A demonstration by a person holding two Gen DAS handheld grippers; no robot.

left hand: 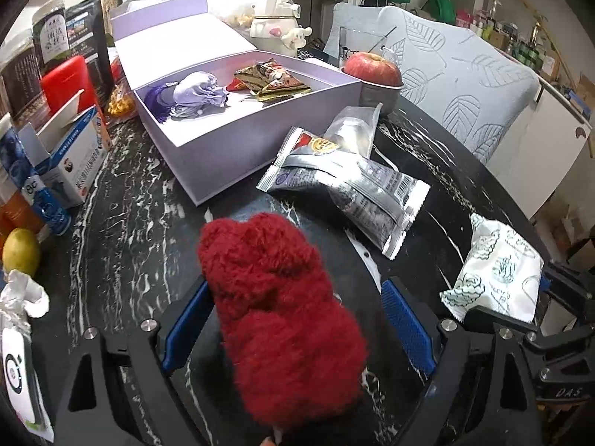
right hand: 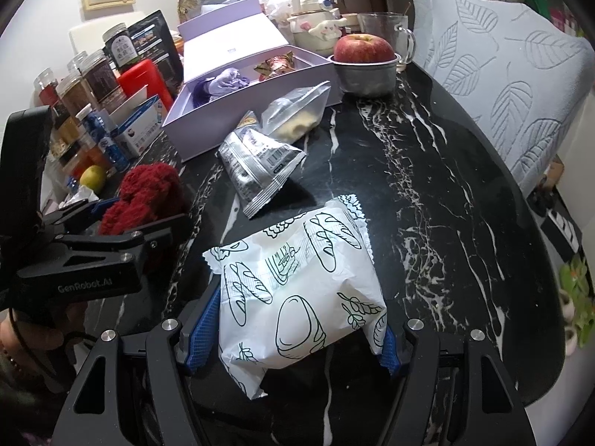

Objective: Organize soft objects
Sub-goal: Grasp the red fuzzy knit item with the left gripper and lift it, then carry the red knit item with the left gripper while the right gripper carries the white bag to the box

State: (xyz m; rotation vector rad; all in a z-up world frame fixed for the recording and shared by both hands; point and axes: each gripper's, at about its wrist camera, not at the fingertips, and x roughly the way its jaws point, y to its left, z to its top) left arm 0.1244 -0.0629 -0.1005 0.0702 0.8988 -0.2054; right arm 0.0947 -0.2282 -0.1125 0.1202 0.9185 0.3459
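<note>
Black marble tabletop (left hand: 122,200) fills my left wrist view, with a lavender box (left hand: 223,148) lying open near silver snack packets (left hand: 346,182). My left gripper (left hand: 293,319) stands released, its blue pads wide of the red fuzzy sock (left hand: 282,312) between them, right pad clearly apart. From my right wrist, my right gripper (right hand: 293,338) is clenched on a white bread packet (right hand: 297,290) printed with loaves, above the marble.
</note>
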